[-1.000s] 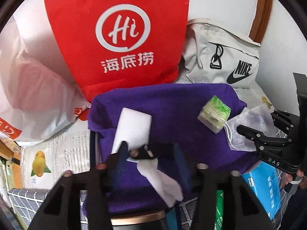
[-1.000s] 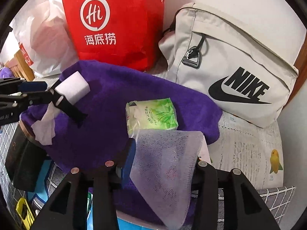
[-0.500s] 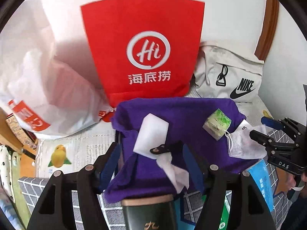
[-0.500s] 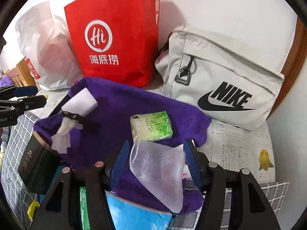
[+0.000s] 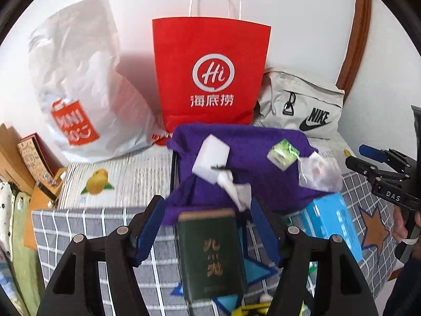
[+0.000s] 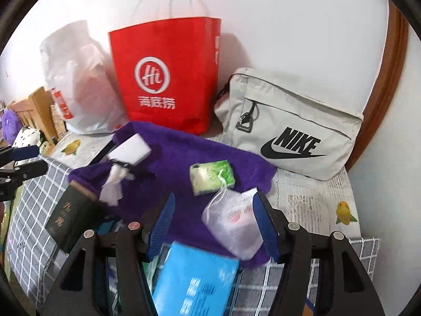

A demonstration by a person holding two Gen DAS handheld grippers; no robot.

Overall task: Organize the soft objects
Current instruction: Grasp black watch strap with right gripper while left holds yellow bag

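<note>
A purple towel (image 5: 263, 147) (image 6: 179, 152) lies draped over boxes. On it rest a white sponge (image 5: 213, 155) (image 6: 130, 151), a crumpled white tissue (image 5: 236, 187) (image 6: 113, 187) with a black clip, a green tissue pack (image 5: 282, 155) (image 6: 211, 176) and a white mesh pouch (image 5: 319, 173) (image 6: 231, 221). My left gripper (image 5: 205, 202) (image 6: 39, 158) hangs open above the towel's near edge, holding nothing. My right gripper (image 6: 215, 197) (image 5: 356, 155) is open too. The pouch lies loose below it, close to its right finger.
A dark green box (image 5: 210, 250) and a blue box (image 6: 194, 281) stick out from under the towel. Along the wall stand a red paper bag (image 5: 210, 73), a white plastic bag (image 5: 79, 79) and a beige Nike bag (image 6: 289, 126). A checked grey cloth (image 5: 92, 223) covers the near surface.
Both grippers have drawn back and upward from the towel, and their jaws stand wider. The tissue and the mesh pouch stay lying on the towel.
</note>
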